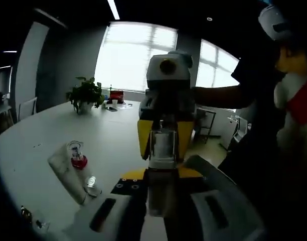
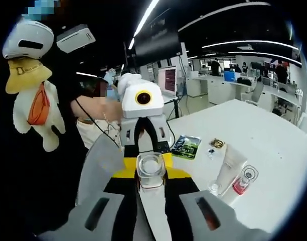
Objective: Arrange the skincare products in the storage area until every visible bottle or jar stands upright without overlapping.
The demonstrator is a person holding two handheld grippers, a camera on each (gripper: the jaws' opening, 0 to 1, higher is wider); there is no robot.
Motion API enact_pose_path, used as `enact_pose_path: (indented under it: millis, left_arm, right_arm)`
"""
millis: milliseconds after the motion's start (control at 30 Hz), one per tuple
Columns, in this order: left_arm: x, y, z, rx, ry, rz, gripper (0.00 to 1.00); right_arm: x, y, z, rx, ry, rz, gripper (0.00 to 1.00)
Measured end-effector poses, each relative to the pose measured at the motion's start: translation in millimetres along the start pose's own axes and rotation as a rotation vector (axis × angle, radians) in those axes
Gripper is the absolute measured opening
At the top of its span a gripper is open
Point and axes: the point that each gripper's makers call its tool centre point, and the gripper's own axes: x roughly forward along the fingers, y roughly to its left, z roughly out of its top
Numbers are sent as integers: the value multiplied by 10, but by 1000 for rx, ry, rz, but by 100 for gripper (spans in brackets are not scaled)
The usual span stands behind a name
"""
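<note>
Clear bottle (image 1: 162,150) held in the air between both tongs, off the desk (image 1: 53,135): left tongs (image 1: 161,211) closed on one end, right tongs (image 2: 151,201) closed on the other. On the desk: white tube (image 2: 233,163) lying flat, red-capped bottle (image 2: 244,181) beside it. Arranging barely begun; bottle and tube not yet upright.

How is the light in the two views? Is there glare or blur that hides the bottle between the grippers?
Left gripper view: the bright windows wash out behind, so the clear bottle and the right gripper holding it look dark, backlit. Right gripper view: ceiling light strips light evenly; the bottle's top is sharp, the white tube on the table mildly bent by fisheye.
</note>
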Motion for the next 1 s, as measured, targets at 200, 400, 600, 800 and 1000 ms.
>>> enact_pose_path:
  millis: [200,400,600,800,1000]
  left_arm:
    - [84,71,-132,-13,25,20,23]
    - [127,92,-192,-11,37,33,23]
    - [134,133,-230,-17,47,45,22]
    - [155,174,-269,-33,44,58,24]
    - [150,224,-362,-54,51,73,30]
  right_arm:
    - [47,-31,-120,-23,64,4,18]
    - [63,-64,-216,-37,94,12,18]
    - [86,-113,-260,-39,112,20,18]
    - [143,-156,-319,-43,127,35,18]
    - [176,-226,-397,-42,139,48,18]
